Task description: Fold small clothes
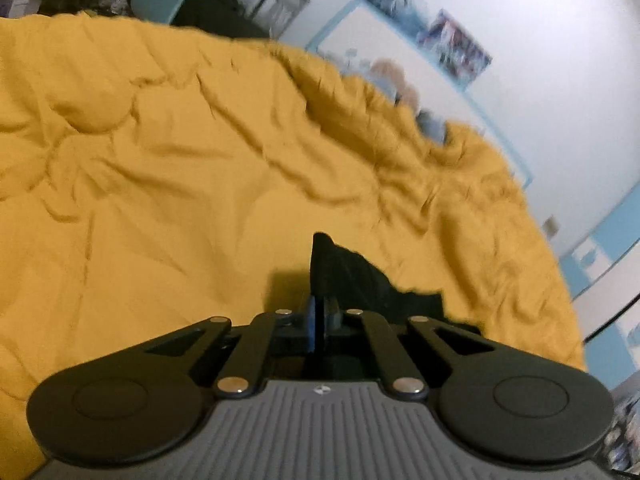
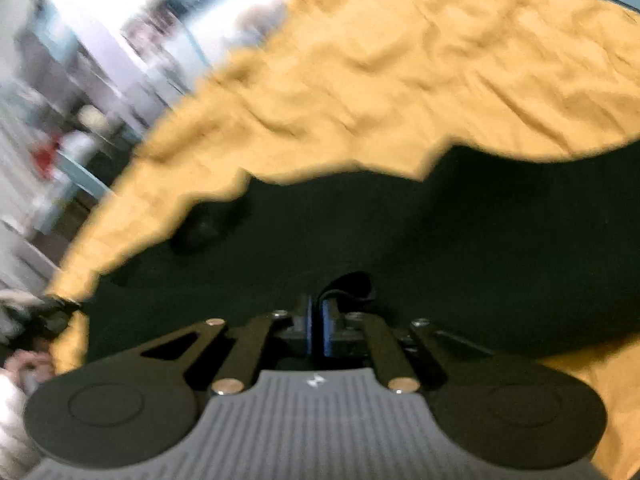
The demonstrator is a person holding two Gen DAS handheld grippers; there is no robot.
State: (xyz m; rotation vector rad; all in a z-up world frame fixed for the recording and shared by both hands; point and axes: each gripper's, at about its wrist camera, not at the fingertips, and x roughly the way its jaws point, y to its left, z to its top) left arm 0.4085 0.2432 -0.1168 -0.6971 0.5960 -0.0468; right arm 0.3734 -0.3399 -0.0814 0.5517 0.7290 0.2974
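Both grippers, left (image 1: 319, 316) and right (image 2: 319, 320), are clamped on edges of the dark garment (image 2: 400, 240), which hangs raised over the yellow bedspread (image 1: 160, 160), apparently to spread it for folding.

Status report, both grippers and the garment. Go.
Left gripper shut on black garment. Right gripper shut on it too. Garment partly lifted over yellow blanket. Nothing in the way.
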